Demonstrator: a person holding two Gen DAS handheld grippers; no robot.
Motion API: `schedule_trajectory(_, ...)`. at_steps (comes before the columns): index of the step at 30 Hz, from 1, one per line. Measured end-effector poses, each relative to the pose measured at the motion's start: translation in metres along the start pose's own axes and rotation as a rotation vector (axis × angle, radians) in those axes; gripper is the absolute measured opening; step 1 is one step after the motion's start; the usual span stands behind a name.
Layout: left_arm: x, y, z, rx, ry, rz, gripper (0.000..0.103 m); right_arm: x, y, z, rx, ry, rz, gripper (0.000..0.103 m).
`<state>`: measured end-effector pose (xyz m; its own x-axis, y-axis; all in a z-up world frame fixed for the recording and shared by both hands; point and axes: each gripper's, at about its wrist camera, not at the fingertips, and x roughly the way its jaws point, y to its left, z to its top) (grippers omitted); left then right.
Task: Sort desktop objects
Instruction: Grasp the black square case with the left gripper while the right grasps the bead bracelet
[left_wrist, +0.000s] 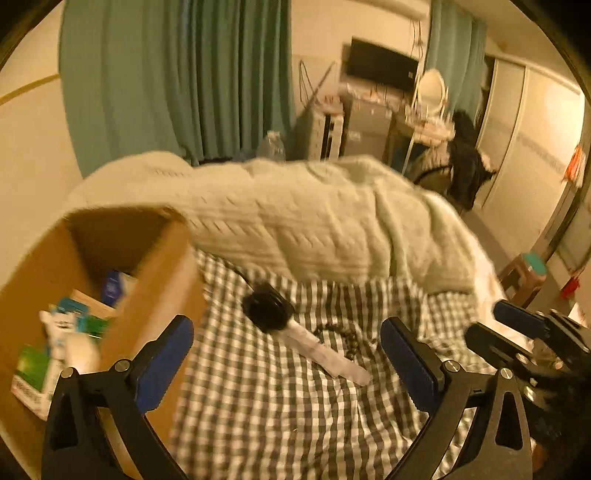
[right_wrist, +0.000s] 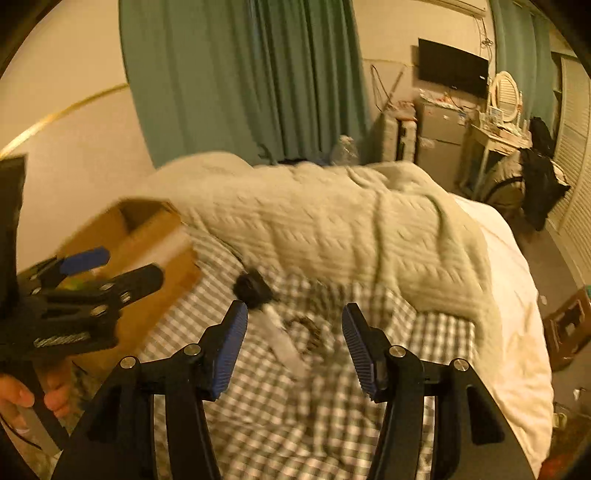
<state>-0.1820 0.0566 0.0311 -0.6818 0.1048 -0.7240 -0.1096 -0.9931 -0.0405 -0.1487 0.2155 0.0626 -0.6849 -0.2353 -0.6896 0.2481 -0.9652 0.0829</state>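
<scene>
Both the left claw (left_wrist: 286, 341) and right claw (right_wrist: 293, 332) hang spread and empty over the bed (left_wrist: 266, 406). The brush (left_wrist: 295, 326) lies at twelve o'clock of them, the cardboard box (left_wrist: 155, 266) at ten. Converging together, they risk colliding or snagging the beads (left_wrist: 338, 338).

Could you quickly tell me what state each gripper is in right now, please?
Left gripper: open, holding nothing.
Right gripper: open, holding nothing.

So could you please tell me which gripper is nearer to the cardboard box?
Left. The left gripper hangs open right beside the cardboard box, one finger at its wall. The right gripper is open further out over the checked cloth, near the brush.
</scene>
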Motion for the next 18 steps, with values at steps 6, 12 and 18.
schedule_trajectory(6,0.076,-0.012,-0.021,0.024,0.059,0.079,0.103,0.053,-0.033,-0.022,0.085,0.082,0.036,0.053)
schedule_trajectory(12,0.140,0.000,-0.027,0.021,0.117,0.156,0.103,0.132,-0.038,-0.028,0.119,0.220,0.052,0.041)
schedule_trajectory(18,0.195,0.008,-0.029,0.009,0.167,0.173,0.103,0.208,-0.035,-0.036,0.106,0.381,0.052,0.033)
